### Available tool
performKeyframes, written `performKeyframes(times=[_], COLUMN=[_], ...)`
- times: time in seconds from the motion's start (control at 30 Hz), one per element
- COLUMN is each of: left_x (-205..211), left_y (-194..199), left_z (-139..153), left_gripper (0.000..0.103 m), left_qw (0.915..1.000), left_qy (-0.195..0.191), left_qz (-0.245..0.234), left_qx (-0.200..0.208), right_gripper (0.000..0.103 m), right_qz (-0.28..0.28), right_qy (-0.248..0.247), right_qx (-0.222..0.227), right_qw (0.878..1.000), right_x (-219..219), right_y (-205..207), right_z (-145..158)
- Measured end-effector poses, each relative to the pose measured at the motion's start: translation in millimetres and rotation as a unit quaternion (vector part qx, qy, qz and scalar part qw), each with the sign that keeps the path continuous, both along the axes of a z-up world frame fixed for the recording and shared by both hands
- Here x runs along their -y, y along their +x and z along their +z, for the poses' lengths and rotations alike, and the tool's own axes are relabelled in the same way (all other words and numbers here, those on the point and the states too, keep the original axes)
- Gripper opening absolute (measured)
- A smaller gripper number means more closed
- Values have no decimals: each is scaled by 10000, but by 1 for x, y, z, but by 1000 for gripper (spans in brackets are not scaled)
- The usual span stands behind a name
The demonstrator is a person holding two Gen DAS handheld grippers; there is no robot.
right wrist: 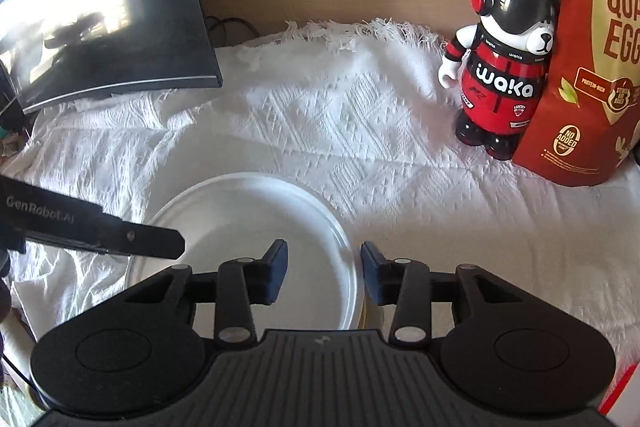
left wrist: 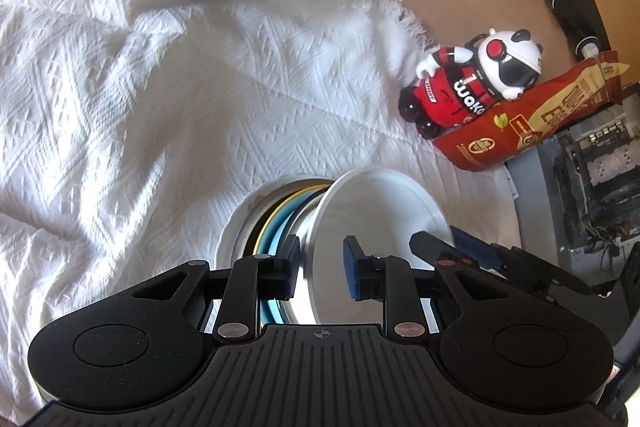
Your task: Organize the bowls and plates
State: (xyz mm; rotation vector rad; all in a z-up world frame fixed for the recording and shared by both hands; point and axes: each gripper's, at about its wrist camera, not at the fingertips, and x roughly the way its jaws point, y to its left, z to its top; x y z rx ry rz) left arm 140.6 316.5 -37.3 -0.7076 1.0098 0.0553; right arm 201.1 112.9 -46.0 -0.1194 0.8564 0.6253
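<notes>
From my left wrist camera I see the left gripper (left wrist: pixel 320 263) with its fingers (left wrist: pixel 291 267) spread on either side of the rim of the white plate (left wrist: pixel 380 211), a gap showing at the blue pad, so nothing is clamped. This view alone shows what lies under that plate: a stack of dishes (left wrist: pixel 276 223) with yellow, light blue and dark edges, resting on a white bottom dish on the white cloth (left wrist: pixel 120 87). The right gripper's fingers (left wrist: pixel 440 247) reach in at the plate's far edge. My right wrist camera looks down into the white plate (right wrist: pixel 256 239) instead, and the stack beneath is almost hidden, only a sliver of yellow at the rim. Here the right gripper (right wrist: pixel 324 271) is released, its fingers (right wrist: pixel 276 267) straddling the plate's edge without closing on it, and a left finger marked GenRobot.AI (right wrist: pixel 96 231) enters from the side. Both views show the panda figurine (right wrist: pixel 500 67) leaning against the red egg bag (right wrist: pixel 580 87) on the cloth-covered counter, and the dark monitor (right wrist: pixel 100 7) behind.
</notes>
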Motion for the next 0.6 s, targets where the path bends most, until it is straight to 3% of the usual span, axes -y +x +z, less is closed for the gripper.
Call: performKeyframes(times=[0.07, 0.17, 0.33, 0.6], left_x=[-1, -4, -9, -5], left_y=[-3, -8, -8, 1], left_z=[2, 7, 3, 1], left_gripper=[21, 21, 20, 17], left_qw=[10000, 9996, 9996, 9995], left_qy=[-53, 200, 92, 269], left_qz=[39, 187, 250, 149], left_qx=[56, 54, -55, -93], right_gripper=[40, 40, 40, 39], right_qz=[-44, -137, -229, 134], right_qy=[0, -17, -158, 15], right_qx=[47, 44, -16, 69], right_qw=[10000, 9999, 9996, 9999], right_x=[2, 5, 8, -2], right_y=[1, 4, 6, -4], right_z=[1, -1, -7, 3])
